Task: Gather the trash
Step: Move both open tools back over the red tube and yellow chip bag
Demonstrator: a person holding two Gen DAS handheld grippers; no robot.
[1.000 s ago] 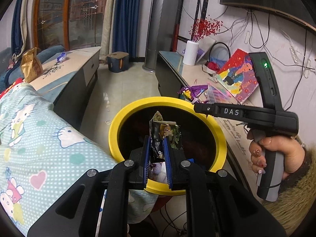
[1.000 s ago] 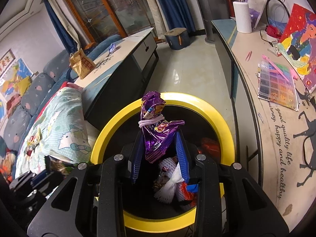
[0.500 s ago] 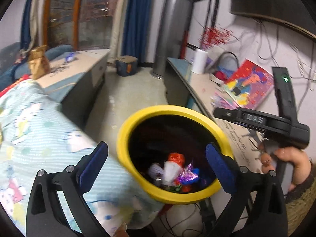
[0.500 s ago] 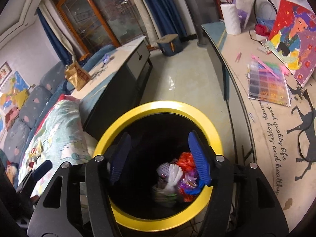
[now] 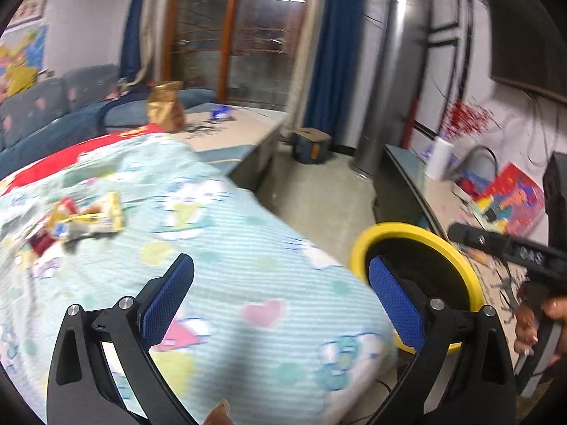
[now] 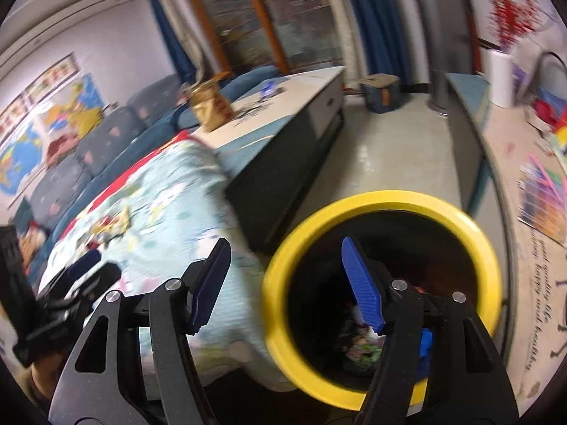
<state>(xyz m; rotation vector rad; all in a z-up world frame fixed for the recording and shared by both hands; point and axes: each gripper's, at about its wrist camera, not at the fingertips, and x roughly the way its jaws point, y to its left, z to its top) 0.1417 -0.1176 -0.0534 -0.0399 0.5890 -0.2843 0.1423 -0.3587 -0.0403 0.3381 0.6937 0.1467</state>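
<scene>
Two empty grippers: the left gripper (image 5: 280,292) stands wide, the right gripper (image 6: 283,283) is opening beside the yellow-rimmed bin (image 6: 478,233). Next wrappers (image 5: 85,221) lie on the cartoon blanket (image 5: 248,248); approach low and pinch only foil, not cloth.

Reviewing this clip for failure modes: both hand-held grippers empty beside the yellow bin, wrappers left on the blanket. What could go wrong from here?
1. The wrappers lie in a loose pile on the soft blanket; the left hand-held gripper, wide open, may pinch fabric along with them.
2. The yellow bin sits tight against the blanket's edge; a swinging right hand-held gripper, jaws opening with nothing between them, could knock its rim.
3. Both views are motion-blurred, so aim could be off.
</scene>
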